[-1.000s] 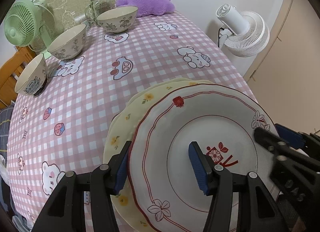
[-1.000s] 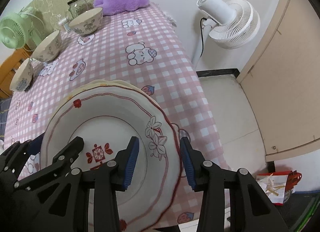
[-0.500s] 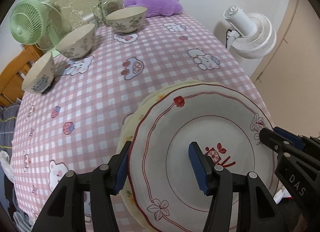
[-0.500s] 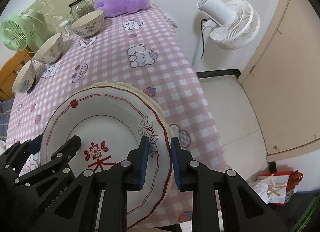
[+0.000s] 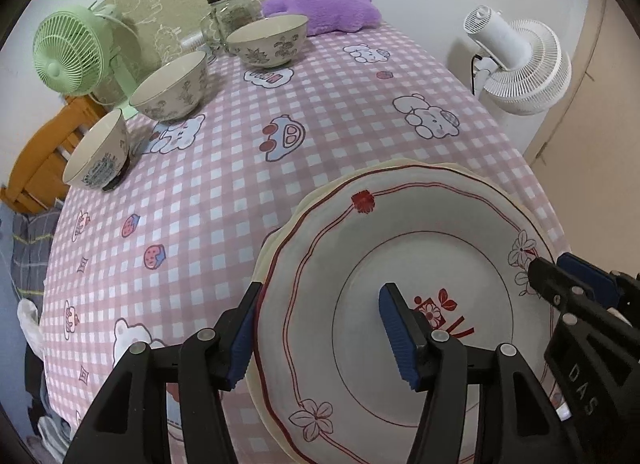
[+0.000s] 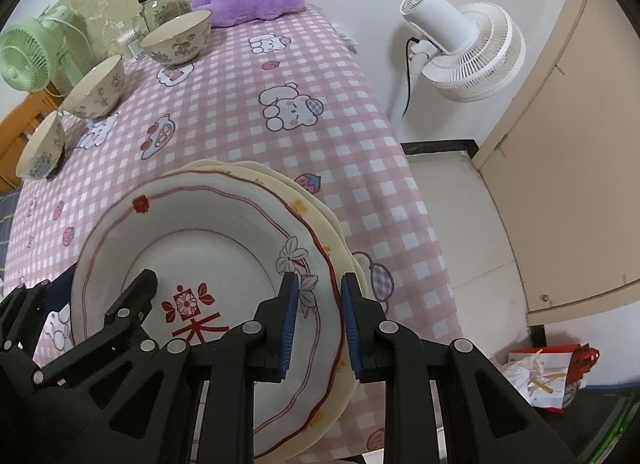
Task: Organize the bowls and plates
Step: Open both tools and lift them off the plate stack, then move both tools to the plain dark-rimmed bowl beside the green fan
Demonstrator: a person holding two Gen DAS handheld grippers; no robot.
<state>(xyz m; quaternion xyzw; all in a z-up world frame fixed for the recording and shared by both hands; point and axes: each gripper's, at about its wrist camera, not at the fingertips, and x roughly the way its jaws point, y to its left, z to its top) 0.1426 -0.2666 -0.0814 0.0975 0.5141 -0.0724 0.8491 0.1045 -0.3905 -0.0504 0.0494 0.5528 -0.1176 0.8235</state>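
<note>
A white plate (image 5: 400, 264) with red lines and flowers tops a stack of cream plates (image 5: 400, 164) at the near right corner of the pink checked table (image 5: 320, 103). My left gripper (image 5: 320, 296) is shut on the stack's left rim, one pad outside the rim and one in the plate's well. My right gripper (image 6: 319, 282) is shut on the right rim, clamping the white plate (image 6: 200, 232) and the cream plates (image 6: 320, 215) together. Three patterned bowls stand apart along the far left: one (image 5: 266, 43) at the back, one (image 5: 170, 85) in the middle, one (image 5: 98, 155) nearest.
A green fan (image 5: 66, 55), a glass jar (image 5: 232, 11) and a purple cushion (image 5: 324, 7) line the table's far end. A white floor fan (image 5: 516, 63) stands off the right edge. A wooden chair (image 5: 44, 159) is at the left. A bag (image 6: 548, 372) lies on the floor.
The right gripper's jaws closed onto the stack's right rim. The cream plates, earlier sticking out to the left, now sit almost under the white plate. The left gripper tilted with the stack.
</note>
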